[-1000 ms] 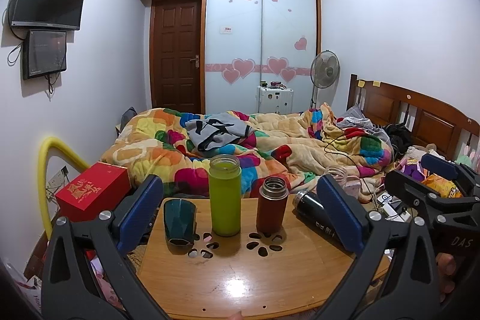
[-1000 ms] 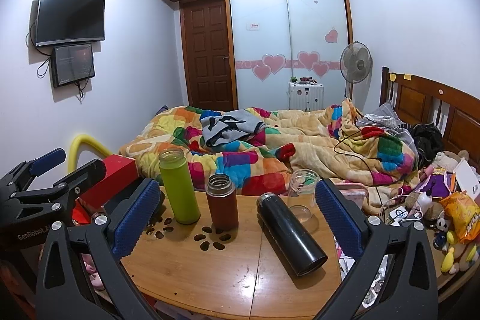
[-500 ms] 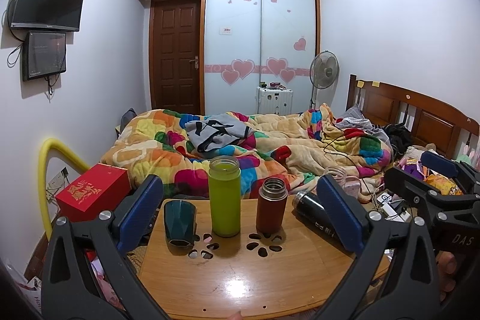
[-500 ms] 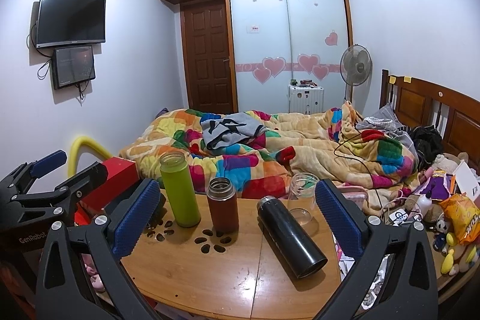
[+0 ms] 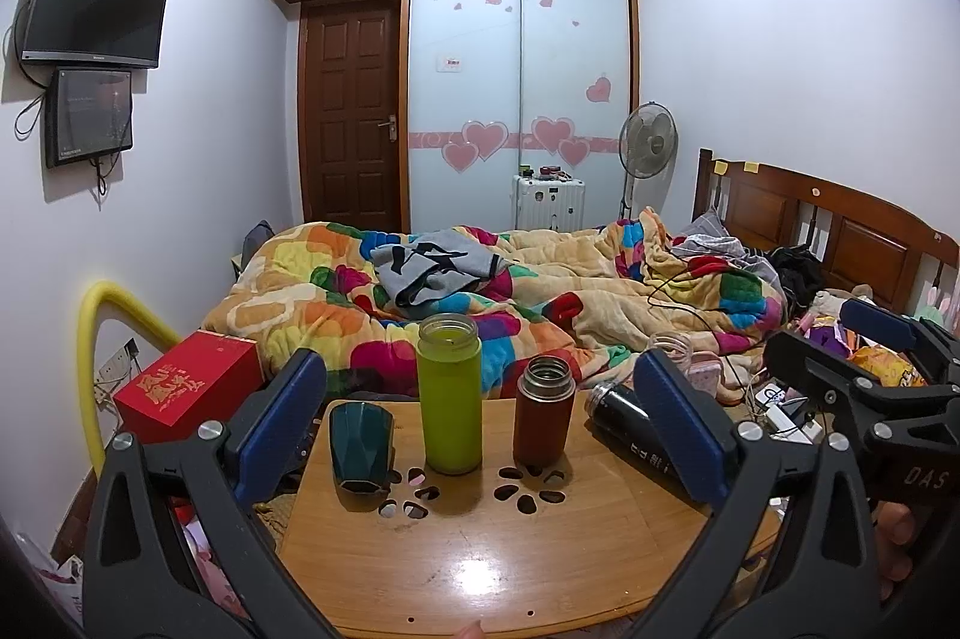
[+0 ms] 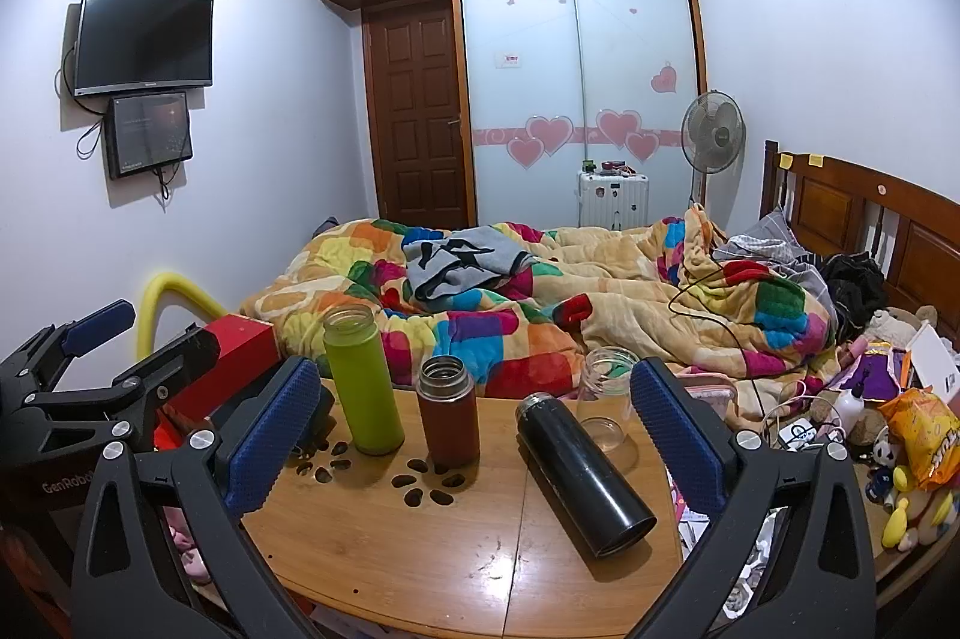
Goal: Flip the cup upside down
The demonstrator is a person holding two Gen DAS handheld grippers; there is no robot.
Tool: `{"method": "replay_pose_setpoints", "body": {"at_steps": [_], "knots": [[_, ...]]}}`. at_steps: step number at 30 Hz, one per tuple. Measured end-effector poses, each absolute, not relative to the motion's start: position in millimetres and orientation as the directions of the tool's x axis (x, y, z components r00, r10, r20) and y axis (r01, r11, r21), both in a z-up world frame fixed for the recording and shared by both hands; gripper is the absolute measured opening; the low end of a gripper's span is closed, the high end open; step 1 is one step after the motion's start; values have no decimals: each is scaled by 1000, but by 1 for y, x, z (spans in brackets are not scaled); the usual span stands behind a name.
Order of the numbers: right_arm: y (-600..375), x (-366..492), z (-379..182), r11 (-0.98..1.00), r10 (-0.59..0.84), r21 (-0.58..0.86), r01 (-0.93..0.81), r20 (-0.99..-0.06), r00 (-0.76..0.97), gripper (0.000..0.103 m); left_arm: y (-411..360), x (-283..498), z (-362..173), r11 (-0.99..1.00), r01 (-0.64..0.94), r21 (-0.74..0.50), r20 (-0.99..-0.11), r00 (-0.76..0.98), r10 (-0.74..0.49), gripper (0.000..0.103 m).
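A dark green faceted cup (image 5: pixel 360 446) stands on the wooden table (image 5: pixel 480 567) at its far left, wide end up. In the right wrist view it is hidden behind a blue finger pad. A clear glass jar (image 6: pixel 607 398) stands upright at the far right of the table; it also shows in the left wrist view (image 5: pixel 671 346). My left gripper (image 5: pixel 480 429) is open and empty, held back from the table's near edge. My right gripper (image 6: pixel 474 435) is open and empty, to the right of the left one.
A lime green bottle (image 5: pixel 449 393), a brown flask (image 5: pixel 543 411) and a black flask lying on its side (image 6: pixel 582 471) are on the table. A red box (image 5: pixel 186 387) sits left of it. A bed with a colourful quilt (image 5: pixel 492 297) lies beyond.
Both grippers have lifted slightly; the view has shifted a little. Nothing on the table has moved.
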State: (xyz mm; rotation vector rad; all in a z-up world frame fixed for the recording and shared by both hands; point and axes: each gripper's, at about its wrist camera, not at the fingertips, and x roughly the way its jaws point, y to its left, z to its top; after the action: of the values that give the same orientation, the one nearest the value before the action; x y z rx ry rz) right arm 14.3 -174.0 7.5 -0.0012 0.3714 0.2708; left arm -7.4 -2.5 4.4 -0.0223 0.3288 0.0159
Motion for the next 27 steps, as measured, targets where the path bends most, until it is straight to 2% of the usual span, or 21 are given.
{"method": "replay_pose_setpoints", "body": {"at_steps": [27], "knots": [[-173,14,8,964,262,49,-262,-358,896,103,-4,-8,5,1000,-20,-19,-321,947,13,103]]}}
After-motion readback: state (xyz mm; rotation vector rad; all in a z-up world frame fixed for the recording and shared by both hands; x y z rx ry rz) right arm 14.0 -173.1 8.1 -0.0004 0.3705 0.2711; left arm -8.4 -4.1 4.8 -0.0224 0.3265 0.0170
